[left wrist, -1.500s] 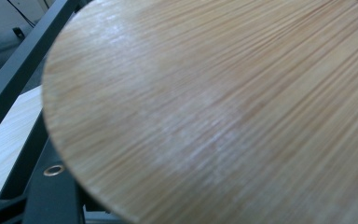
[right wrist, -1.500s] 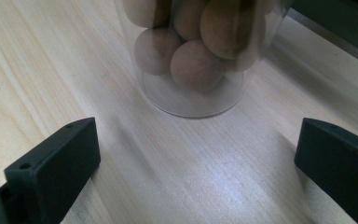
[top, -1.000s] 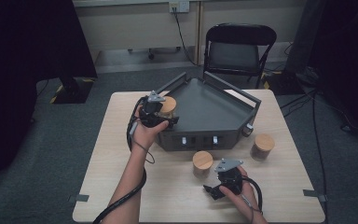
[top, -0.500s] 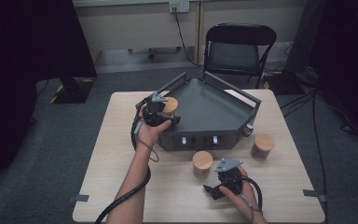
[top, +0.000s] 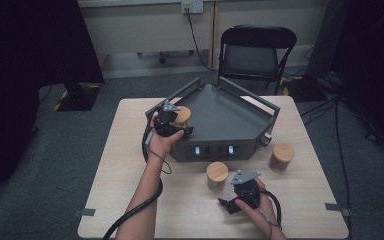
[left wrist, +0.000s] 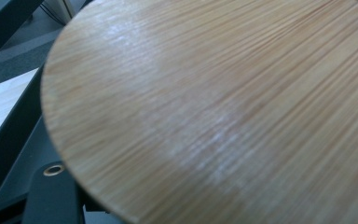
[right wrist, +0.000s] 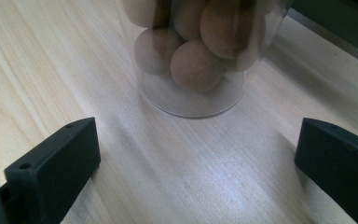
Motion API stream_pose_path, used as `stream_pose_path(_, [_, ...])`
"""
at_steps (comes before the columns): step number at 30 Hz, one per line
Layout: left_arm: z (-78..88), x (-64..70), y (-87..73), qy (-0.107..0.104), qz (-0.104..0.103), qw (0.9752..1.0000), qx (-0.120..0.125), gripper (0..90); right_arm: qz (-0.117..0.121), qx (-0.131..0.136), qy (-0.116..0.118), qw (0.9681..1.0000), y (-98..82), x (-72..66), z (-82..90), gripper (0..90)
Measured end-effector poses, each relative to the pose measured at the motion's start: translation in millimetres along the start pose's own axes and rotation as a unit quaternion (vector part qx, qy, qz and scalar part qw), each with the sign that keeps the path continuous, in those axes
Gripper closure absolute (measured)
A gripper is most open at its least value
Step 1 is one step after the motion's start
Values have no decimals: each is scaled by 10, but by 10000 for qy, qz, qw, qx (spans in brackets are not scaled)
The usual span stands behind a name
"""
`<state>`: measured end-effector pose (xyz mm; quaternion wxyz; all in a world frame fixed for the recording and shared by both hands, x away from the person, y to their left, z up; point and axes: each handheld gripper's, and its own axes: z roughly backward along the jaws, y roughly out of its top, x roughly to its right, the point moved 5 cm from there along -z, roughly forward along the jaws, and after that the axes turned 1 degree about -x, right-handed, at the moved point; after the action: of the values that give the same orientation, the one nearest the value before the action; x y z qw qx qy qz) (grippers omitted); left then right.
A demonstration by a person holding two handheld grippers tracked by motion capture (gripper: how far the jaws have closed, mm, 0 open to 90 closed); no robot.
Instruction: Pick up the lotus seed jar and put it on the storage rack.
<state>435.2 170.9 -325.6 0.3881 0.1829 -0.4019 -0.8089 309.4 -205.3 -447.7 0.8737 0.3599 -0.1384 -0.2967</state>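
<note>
Left gripper (top: 172,121) grips a jar (top: 182,115) at the tray's (top: 230,117) left corner, jaws hidden behind its lid (left wrist: 223,107); right gripper (right wrist: 198,158) gapes before another jar (right wrist: 193,51).

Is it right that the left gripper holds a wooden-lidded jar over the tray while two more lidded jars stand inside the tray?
Not quite: in the high view the other two jars stand on the table, in front of the tray. The left gripper does hold a lidded jar over it.

chair (top: 256,52) behind table (top: 120,150) | lidded jar (top: 282,157) right of tray | wall socket (top: 192,6)
</note>
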Motion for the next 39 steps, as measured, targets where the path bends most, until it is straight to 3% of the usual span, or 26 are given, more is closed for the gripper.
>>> stream_pose_path(11, [-8,19,-19,37,-78,10000,29,256,-6,0,-5,10000,-1,-2,1,0])
stream_pose_path(20, [-12,-5,-31,-17,42,10000,33,245,-16,-2,-17,10000,-2,-8,2,0])
stream_pose_path(33, [57,-41,-47,49,332,9994,37,97,-17,-1,-17,10000,-2,-8,2,0])
stream_pose_path(39, [116,-38,-55,50,317,9995,32,75,-15,-2,-17,10000,-2,-8,2,0])
